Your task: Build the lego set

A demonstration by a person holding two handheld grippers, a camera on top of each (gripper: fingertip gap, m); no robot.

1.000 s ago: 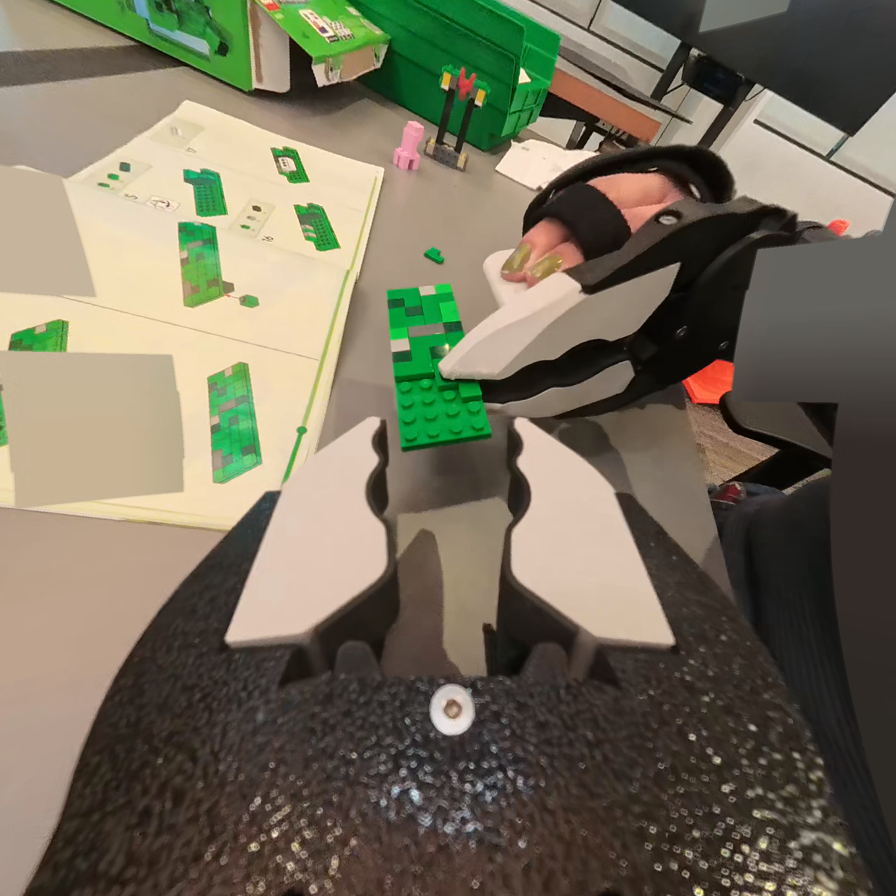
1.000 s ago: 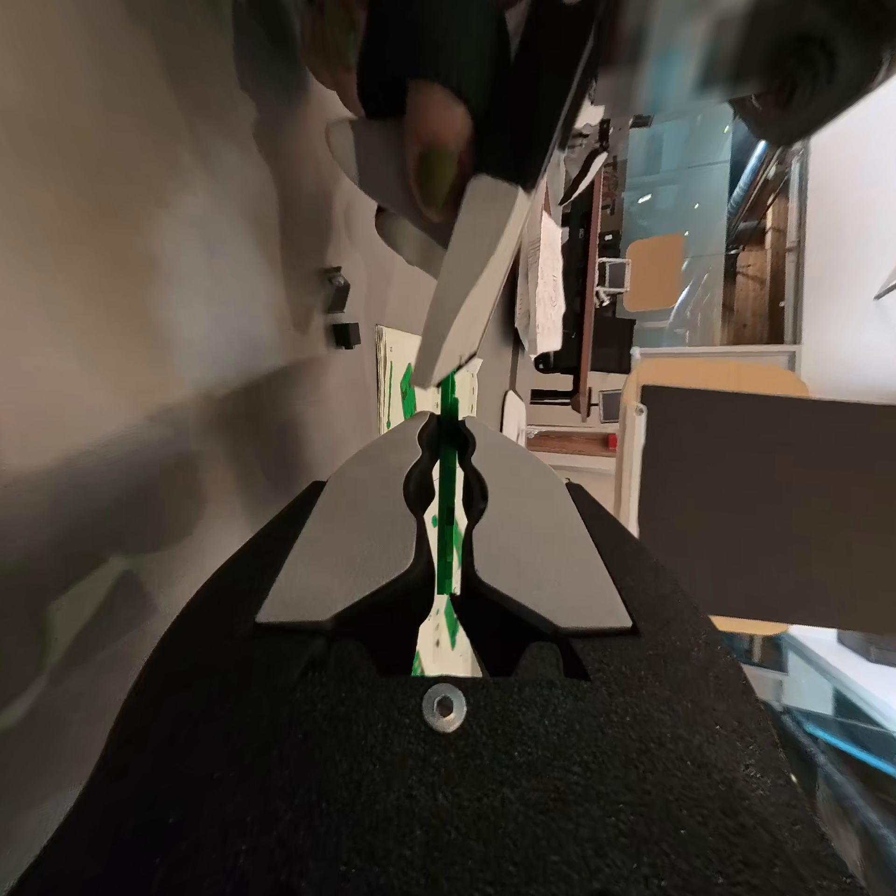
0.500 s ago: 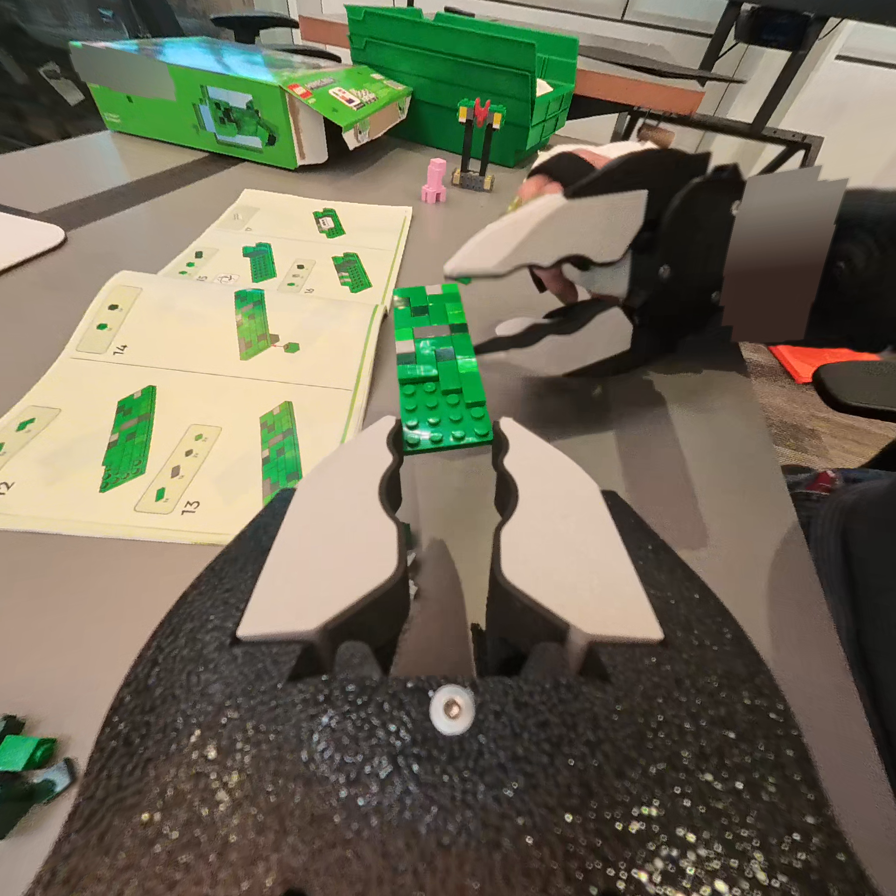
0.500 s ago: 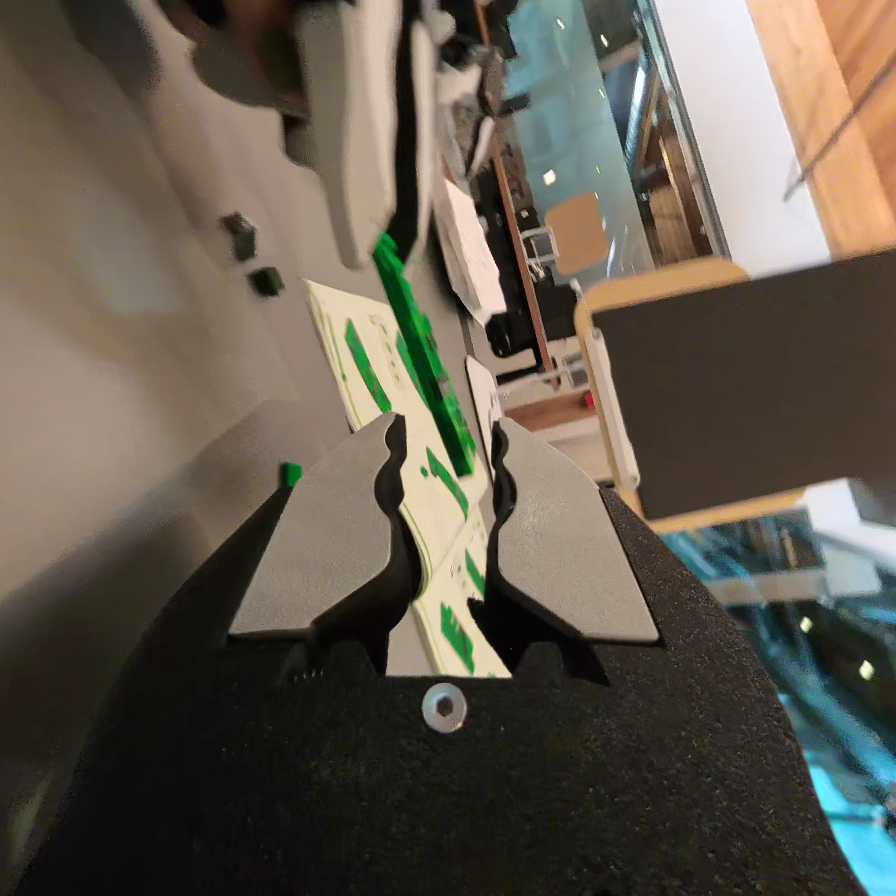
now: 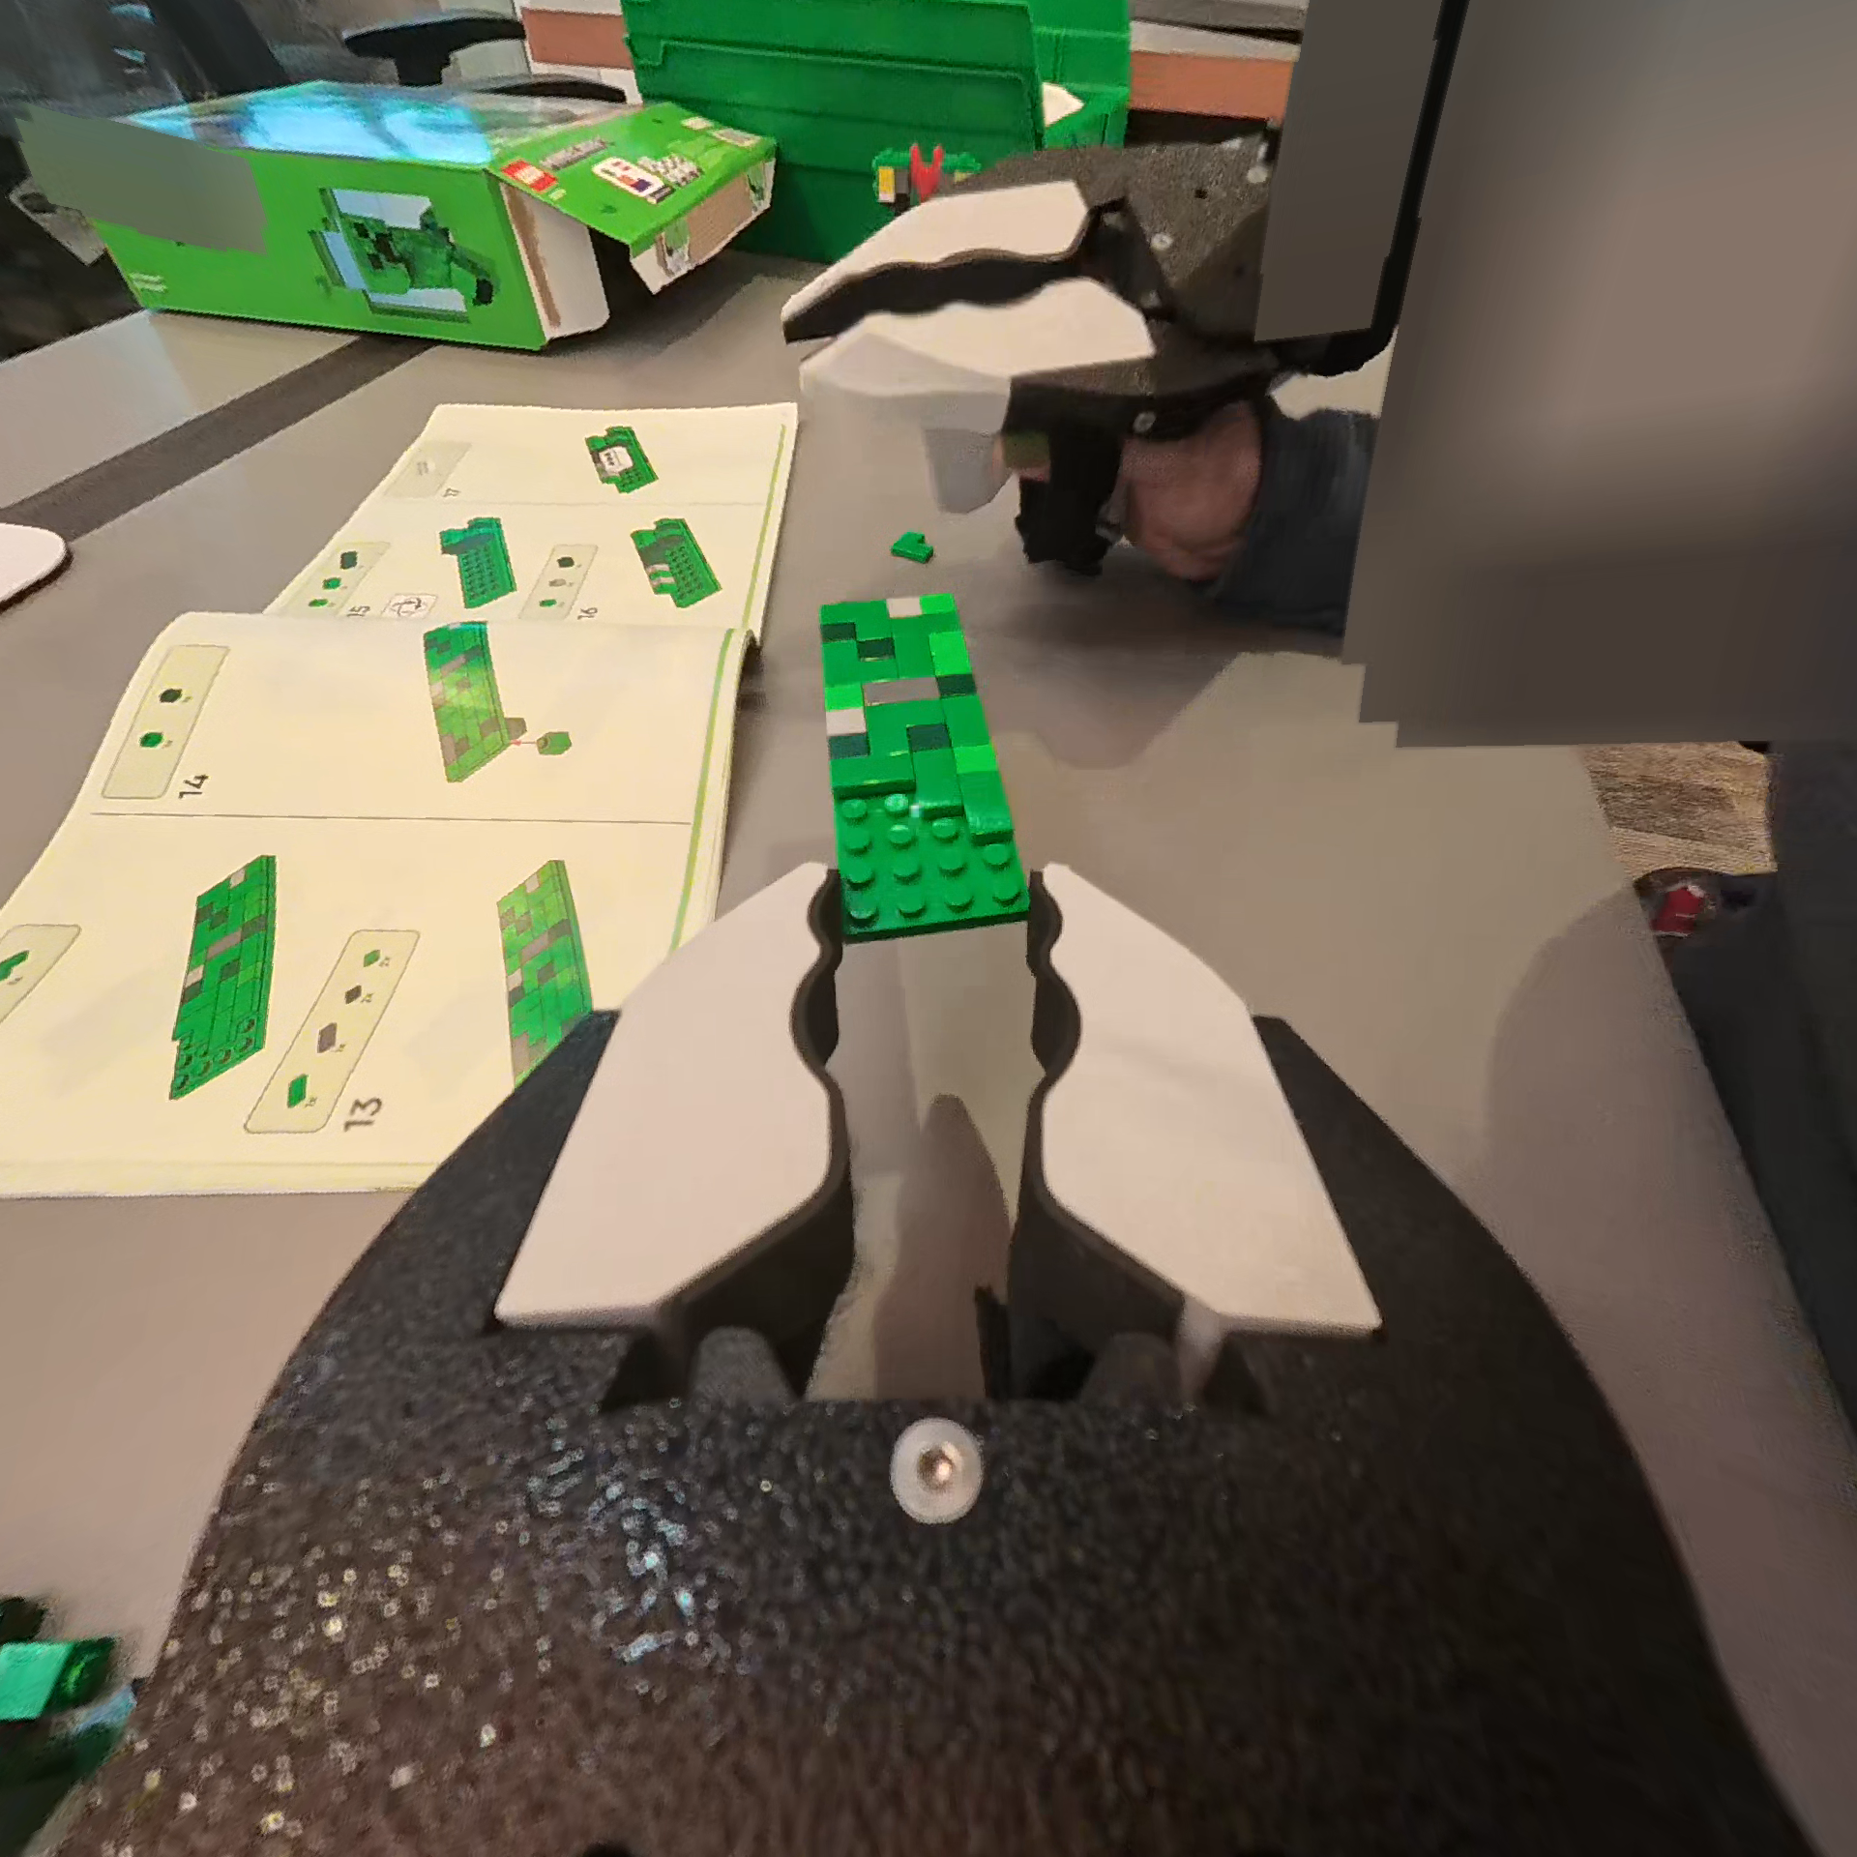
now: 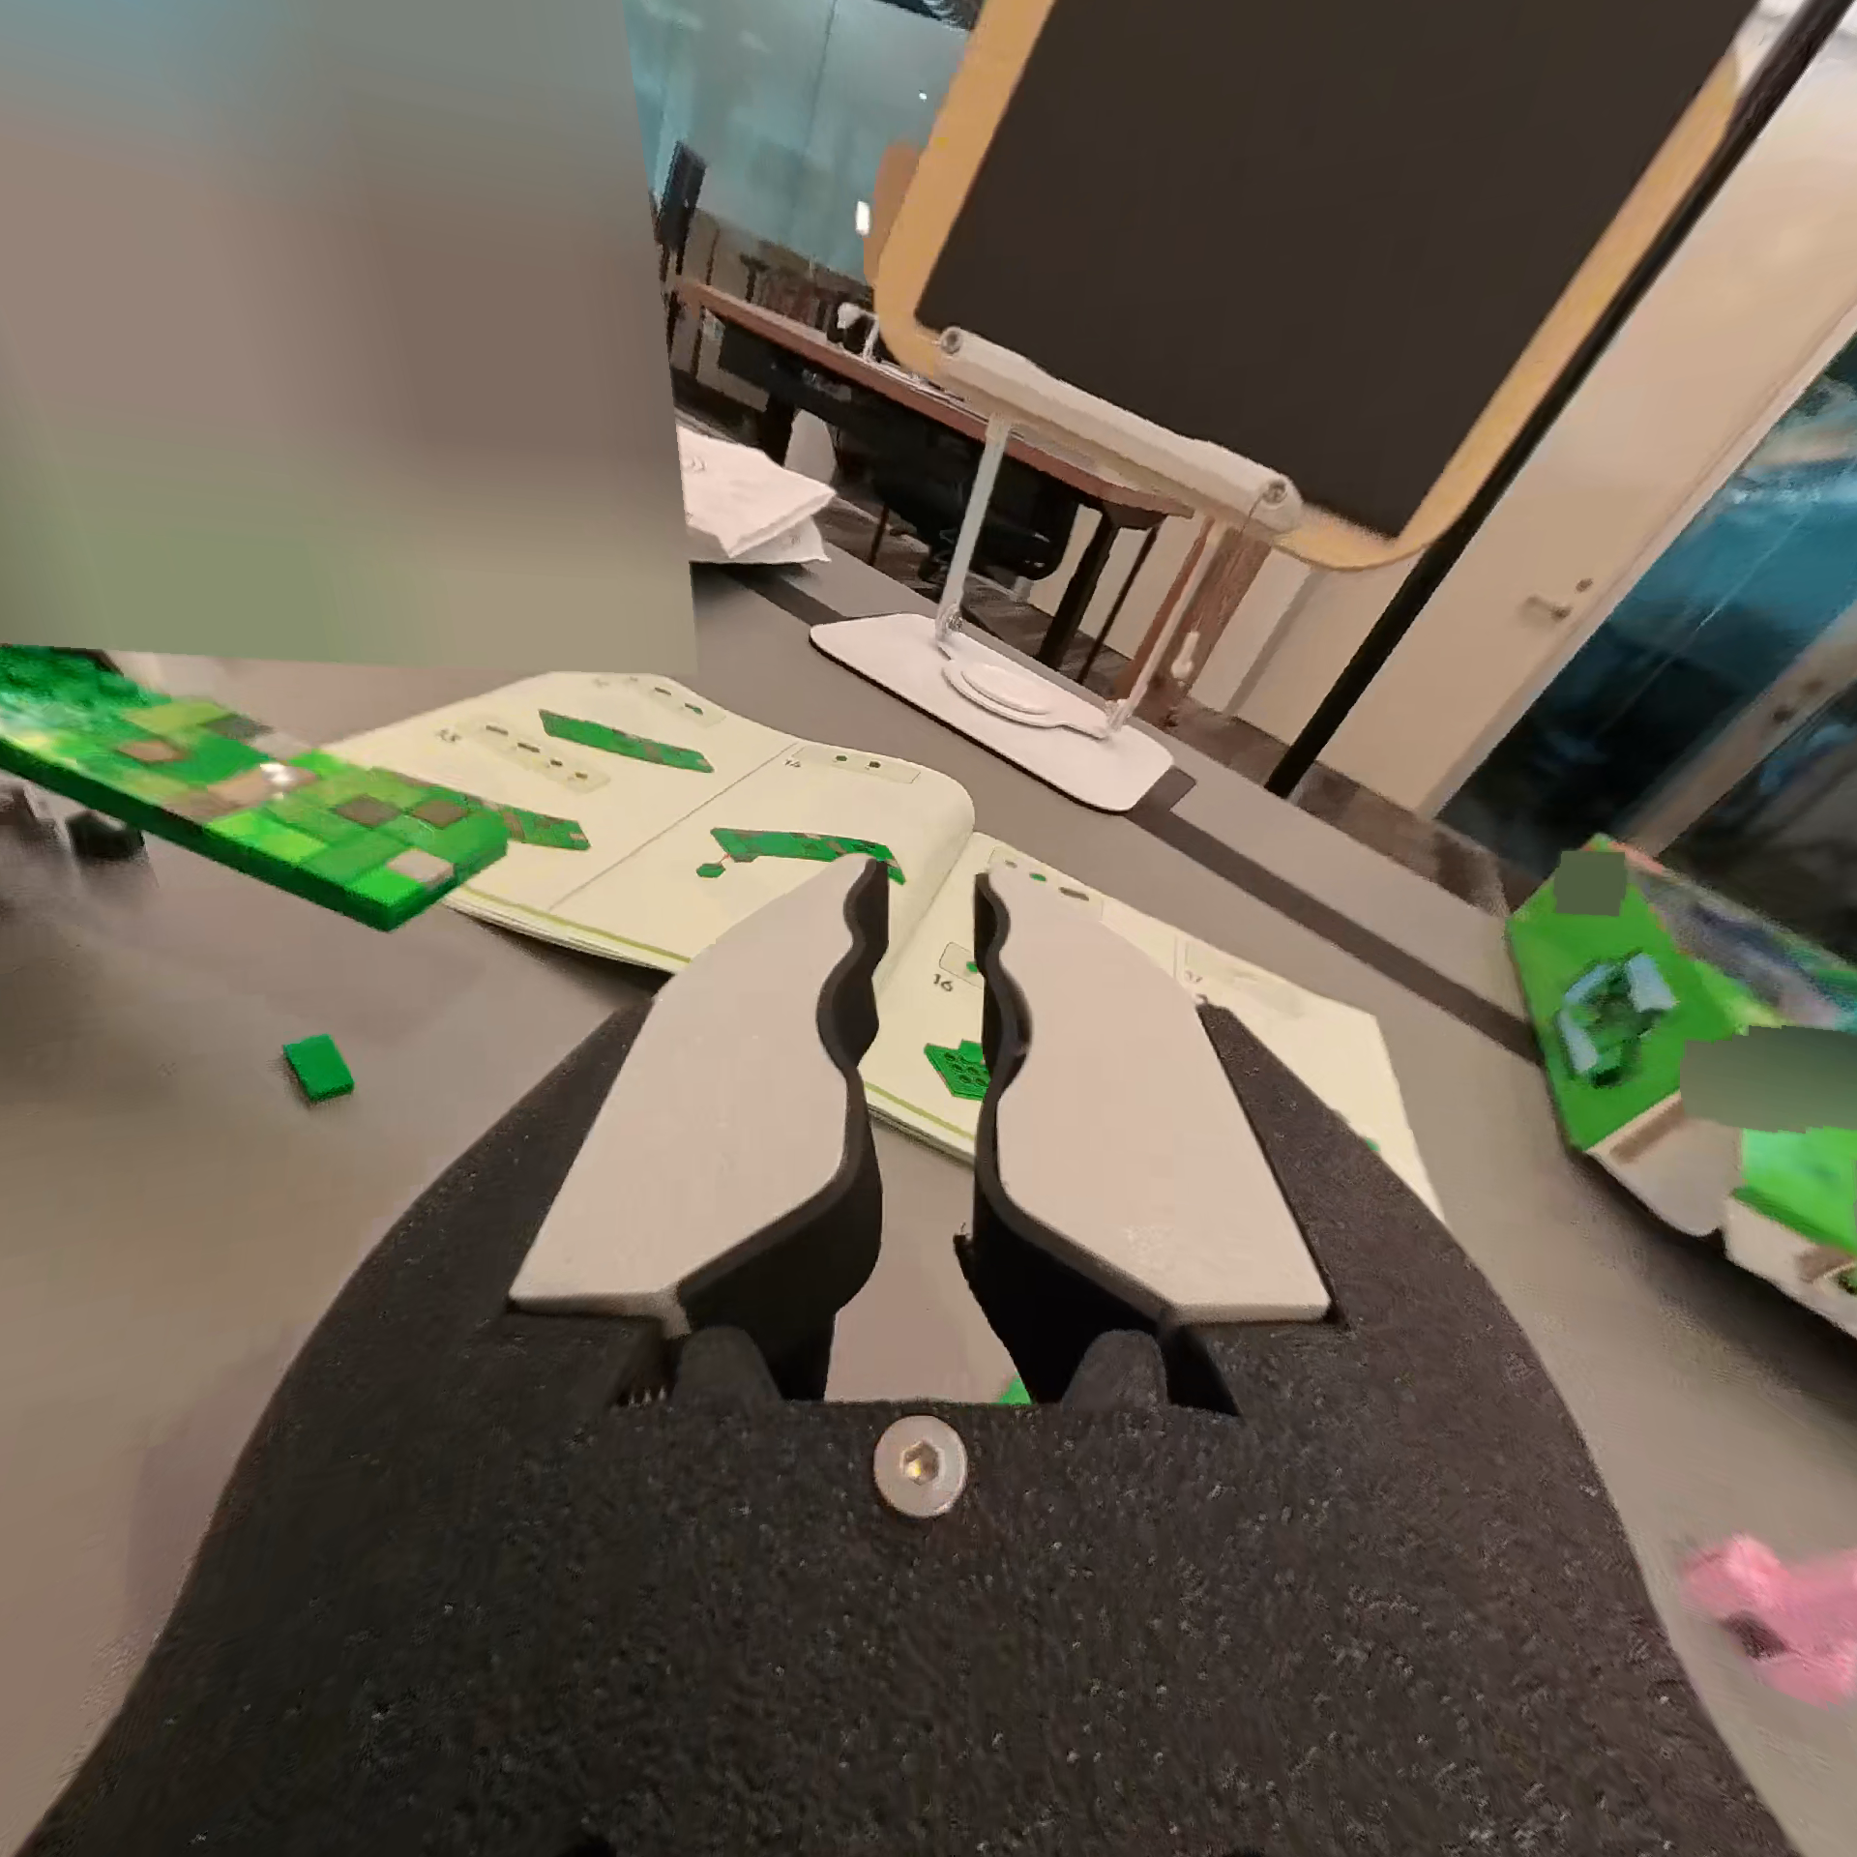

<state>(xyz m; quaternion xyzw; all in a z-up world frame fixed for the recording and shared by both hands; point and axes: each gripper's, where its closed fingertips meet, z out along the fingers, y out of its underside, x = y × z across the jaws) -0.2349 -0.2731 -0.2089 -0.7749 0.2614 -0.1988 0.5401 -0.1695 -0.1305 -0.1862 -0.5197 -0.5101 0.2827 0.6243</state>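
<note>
Lego plate (image 5: 922, 784), green with a patchwork of green and grey tiles, is clamped at its studded near end between the fingertips of the left gripper (image 5: 933, 894) and juts forward above the grey tabletop (image 5: 1256, 904). Left of it the instruction booklet (image 5: 422, 784) lies open and flat. Just beyond the plate's far end a loose small green piece (image 5: 910, 546) rests on the table. Past that, the right gripper (image 6: 930, 889) hovers clear of the plate, fingers slightly apart and empty. Farther back stand the opened green set box (image 5: 352, 231) and a green bin (image 5: 864, 111). From the right wrist view, a dark screen (image 6: 1336, 231) on a white stand occupies the table's far side, with desks and glass partitions behind.
</note>
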